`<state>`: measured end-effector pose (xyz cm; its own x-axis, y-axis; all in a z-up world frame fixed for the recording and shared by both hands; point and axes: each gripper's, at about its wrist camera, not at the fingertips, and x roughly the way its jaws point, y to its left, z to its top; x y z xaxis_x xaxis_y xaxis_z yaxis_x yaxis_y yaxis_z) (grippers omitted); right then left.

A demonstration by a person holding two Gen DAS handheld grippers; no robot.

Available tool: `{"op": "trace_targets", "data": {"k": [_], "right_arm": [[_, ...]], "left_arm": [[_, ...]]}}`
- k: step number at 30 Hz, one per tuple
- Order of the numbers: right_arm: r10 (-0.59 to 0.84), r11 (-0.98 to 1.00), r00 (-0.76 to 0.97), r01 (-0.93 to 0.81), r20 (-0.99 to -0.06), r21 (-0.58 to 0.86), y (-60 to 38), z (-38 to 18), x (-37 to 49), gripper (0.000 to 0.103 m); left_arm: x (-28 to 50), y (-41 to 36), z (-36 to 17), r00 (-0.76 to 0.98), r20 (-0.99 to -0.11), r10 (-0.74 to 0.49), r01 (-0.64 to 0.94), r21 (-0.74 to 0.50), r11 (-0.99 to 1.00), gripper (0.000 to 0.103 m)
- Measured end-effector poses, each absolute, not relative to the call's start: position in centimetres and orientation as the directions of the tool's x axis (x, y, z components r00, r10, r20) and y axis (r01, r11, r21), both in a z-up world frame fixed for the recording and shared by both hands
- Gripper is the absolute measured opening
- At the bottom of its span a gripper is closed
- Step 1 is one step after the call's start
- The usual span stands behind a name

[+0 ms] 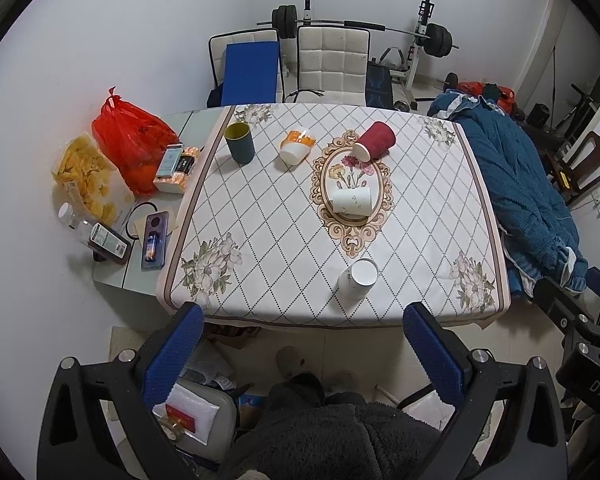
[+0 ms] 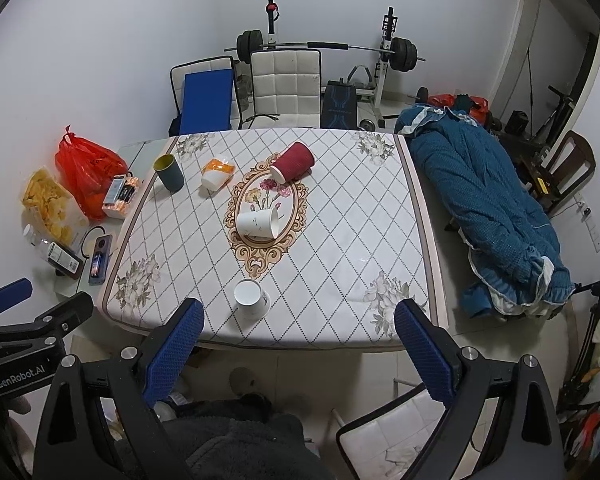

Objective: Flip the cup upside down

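Note:
Several cups are on a patterned tablecloth [image 1: 268,248]. A white cup [image 1: 358,278] stands upright near the front edge; it also shows in the right wrist view [image 2: 252,298]. A white marbled cup [image 1: 351,201] [image 2: 258,222] lies on its side in the middle. A red ribbed cup [image 1: 375,141] [image 2: 293,162] and an orange-and-white cup [image 1: 297,147] [image 2: 217,174] lie on their sides farther back. A dark green cup [image 1: 240,142] [image 2: 169,172] stands upright at the back left. My left gripper [image 1: 304,326] and right gripper [image 2: 298,320] are open and empty, held off the front edge.
A red bag [image 1: 130,140], a bag of chips [image 1: 86,176], bottles and a phone [image 1: 154,240] sit on the table's bare left part. Two white chairs [image 1: 332,64] and a weight bench stand behind. A blue quilt [image 1: 520,184] lies to the right.

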<state>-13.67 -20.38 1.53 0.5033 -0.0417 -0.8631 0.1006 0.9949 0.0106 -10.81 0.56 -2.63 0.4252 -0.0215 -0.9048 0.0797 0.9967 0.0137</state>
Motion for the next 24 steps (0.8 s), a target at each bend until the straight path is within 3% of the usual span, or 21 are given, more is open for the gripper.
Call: {"op": "trace_targets", "data": {"k": [24], "right_arm": [[-0.025,0.996,0.492,0.091,-0.87,0.023,-19.42,0.9,-13.74,0.098]], "left_arm": [[-11.2,0.5,-3.17,0.416,-0.909,-0.014,0.086,0.024,0.996,0.102]]}}
